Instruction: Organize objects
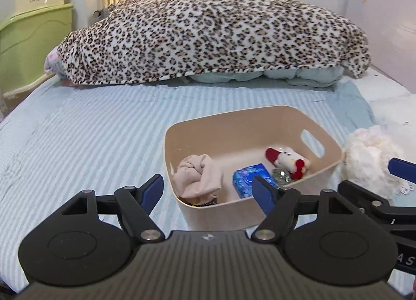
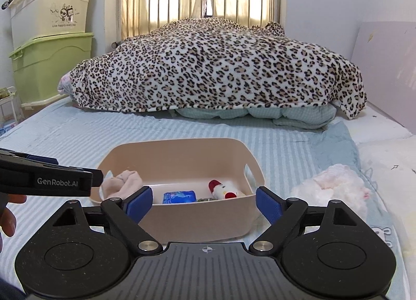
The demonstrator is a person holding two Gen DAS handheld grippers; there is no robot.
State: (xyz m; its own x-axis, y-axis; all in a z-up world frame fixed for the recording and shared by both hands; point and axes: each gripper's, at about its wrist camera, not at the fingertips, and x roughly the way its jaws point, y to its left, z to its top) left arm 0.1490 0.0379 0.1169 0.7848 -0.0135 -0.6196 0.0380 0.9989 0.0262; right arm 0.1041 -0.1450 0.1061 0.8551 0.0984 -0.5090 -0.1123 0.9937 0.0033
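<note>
A beige plastic bin [image 1: 260, 118] [image 2: 182, 218] stands on the striped bed sheet. Inside it lie a crumpled beige cloth [image 1: 197, 176] [image 2: 124, 181], a blue packet [image 1: 245, 176] [image 2: 179, 196], a red-and-white plush toy [image 1: 287, 161] [image 2: 225, 189] and a small shiny object [image 1: 282, 176]. A fluffy white plush [image 1: 369, 154] [image 2: 335, 188] lies on the bed just right of the bin. My left gripper [image 1: 208, 192] is open and empty over the bin's near left rim. My right gripper [image 2: 204, 205] is open and empty at the bin's near wall.
A leopard-print blanket [image 1: 208, 32] [image 2: 215, 66] heaps over bedding at the far end. Green and cream storage boxes [image 2: 52, 40] stack at the left beside the bed. A metal bed rail [image 2: 208, 1] and a curtained window stand behind. A white pillow [image 2: 390, 159] lies at the right.
</note>
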